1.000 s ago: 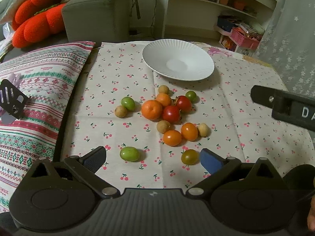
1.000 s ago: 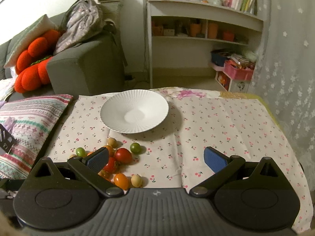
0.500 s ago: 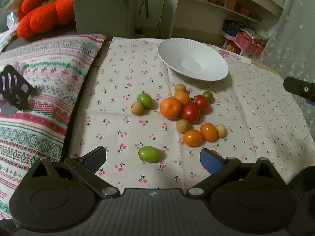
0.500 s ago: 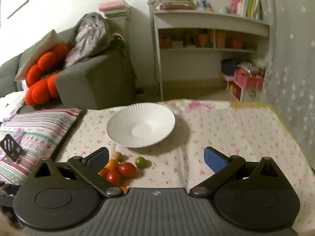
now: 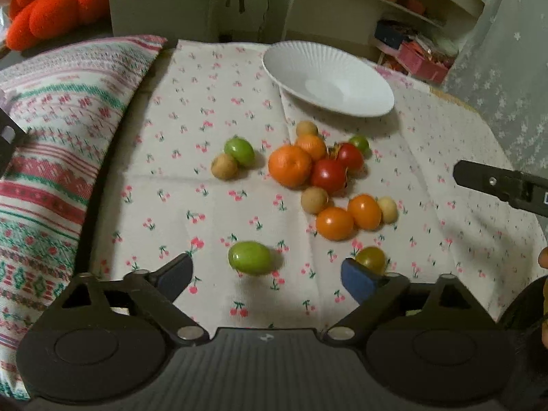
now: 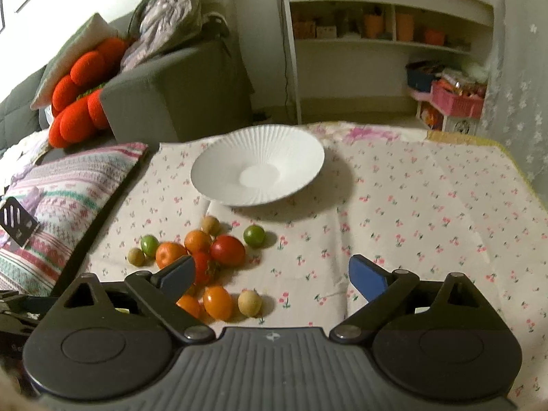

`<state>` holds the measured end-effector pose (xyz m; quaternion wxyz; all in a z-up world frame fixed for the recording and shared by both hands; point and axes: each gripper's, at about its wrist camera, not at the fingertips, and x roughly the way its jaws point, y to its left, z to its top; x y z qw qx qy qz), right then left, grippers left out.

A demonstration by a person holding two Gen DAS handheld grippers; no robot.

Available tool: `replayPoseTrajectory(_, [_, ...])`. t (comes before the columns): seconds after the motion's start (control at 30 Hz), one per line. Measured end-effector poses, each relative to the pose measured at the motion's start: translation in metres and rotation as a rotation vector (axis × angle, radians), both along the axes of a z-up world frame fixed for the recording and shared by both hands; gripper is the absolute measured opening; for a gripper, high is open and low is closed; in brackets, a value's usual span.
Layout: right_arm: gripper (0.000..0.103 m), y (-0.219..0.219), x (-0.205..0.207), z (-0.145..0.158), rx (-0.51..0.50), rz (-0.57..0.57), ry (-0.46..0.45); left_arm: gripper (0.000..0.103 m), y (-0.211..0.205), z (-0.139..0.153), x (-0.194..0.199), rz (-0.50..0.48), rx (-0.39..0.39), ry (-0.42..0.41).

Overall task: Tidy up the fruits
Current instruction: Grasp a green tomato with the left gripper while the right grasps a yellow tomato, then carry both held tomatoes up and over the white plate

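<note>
1 white plate [image 5: 328, 78], 3 green fruits [image 5: 249, 258], 2 red tomatoes [image 5: 328, 175]

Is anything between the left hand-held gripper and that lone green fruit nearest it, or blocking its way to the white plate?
Nothing sits between the left hand-held gripper, jaws closing, and the green fruit; no pad touches it. Toward the white plate the clustered fruits lie on the straight line, so it would need lifting over them.

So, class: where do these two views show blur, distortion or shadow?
Left wrist view: the near green fruit is motion-smeared and the tablecloth bows. Right wrist view: the shelf is soft and curved, and the plate casts a shadow rightward.
</note>
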<state>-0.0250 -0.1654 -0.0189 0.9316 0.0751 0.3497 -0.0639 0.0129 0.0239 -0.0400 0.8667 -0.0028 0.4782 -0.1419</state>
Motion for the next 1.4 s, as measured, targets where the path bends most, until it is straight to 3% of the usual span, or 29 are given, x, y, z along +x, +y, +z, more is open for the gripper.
replayPoseTrajectory(0.17, [0.083,0.006,0.004,-0.016,0.035,0.036,0.049,0.082,-0.002,-0.007,0.003,-0.019,0.003,-0.002])
replayPoseTrajectory(0.47, [0.075,0.024,0.008,-0.04,0.053,0.116,0.12,0.065,-0.008,-0.021,0.011,-0.064,0.015,-0.002])
replayPoseTrajectory(0.57, [0.068,0.029,0.009,-0.049,0.067,0.137,0.146,0.062,-0.01,-0.025,0.011,-0.078,0.026,-0.008])
replayPoseTrajectory(0.87, [0.06,0.04,0.015,-0.063,0.078,0.183,0.18,0.054,-0.01,-0.035,0.015,-0.079,0.043,-0.01])
replayPoseTrajectory(1.03, [0.051,0.046,0.019,-0.071,0.077,0.202,0.202,0.042,-0.012,-0.038,0.016,-0.084,0.068,-0.024])
replayPoseTrajectory(1.1, [0.048,0.046,0.02,-0.073,0.077,0.208,0.206,0.033,-0.012,-0.038,0.015,-0.084,0.083,-0.035])
replayPoseTrajectory(1.2, [0.037,0.048,0.02,-0.075,0.062,0.215,0.205,0.032,-0.011,-0.038,0.017,-0.077,0.077,-0.033])
replayPoseTrajectory(1.23, [0.029,0.049,0.02,-0.075,0.055,0.221,0.206,0.032,-0.011,-0.038,0.017,-0.073,0.076,-0.033])
replayPoseTrajectory(1.4, [0.028,0.051,0.02,-0.073,0.027,0.226,0.193,0.032,-0.009,-0.035,0.017,-0.061,0.068,-0.033])
